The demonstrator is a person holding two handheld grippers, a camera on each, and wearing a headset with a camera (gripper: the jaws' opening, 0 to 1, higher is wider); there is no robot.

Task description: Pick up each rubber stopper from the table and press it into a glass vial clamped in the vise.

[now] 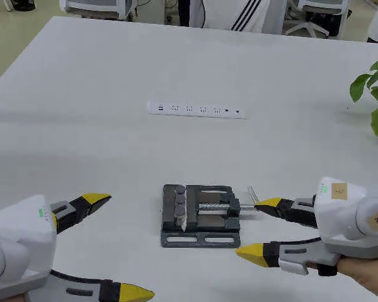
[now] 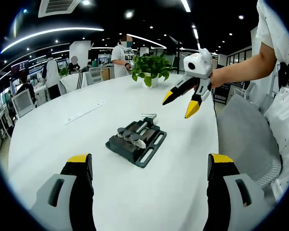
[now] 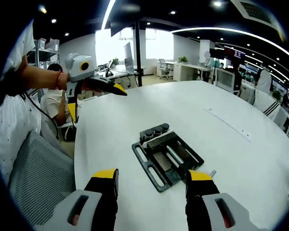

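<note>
A dark metal vise (image 1: 200, 216) sits on the white table (image 1: 113, 126) in front of me. Along its left jaw stands a row of three vials capped with dark grey rubber stoppers (image 1: 179, 202). The left gripper (image 1: 121, 245) hovers open at the lower left, well apart from the vise. The right gripper (image 1: 255, 228) is open just right of the vise, near its screw handle. In the left gripper view, the vise (image 2: 135, 139) lies ahead of the open gripper (image 2: 149, 161), with the right gripper (image 2: 185, 96) beyond. In the right gripper view, the open gripper (image 3: 152, 175) frames the vise (image 3: 166, 154).
A white power strip (image 1: 196, 109) lies mid-table beyond the vise. Green plant leaves (image 1: 375, 94) reach in at the right edge. Office chairs and a person in a white striped top (image 1: 239, 16) are at the table's far side.
</note>
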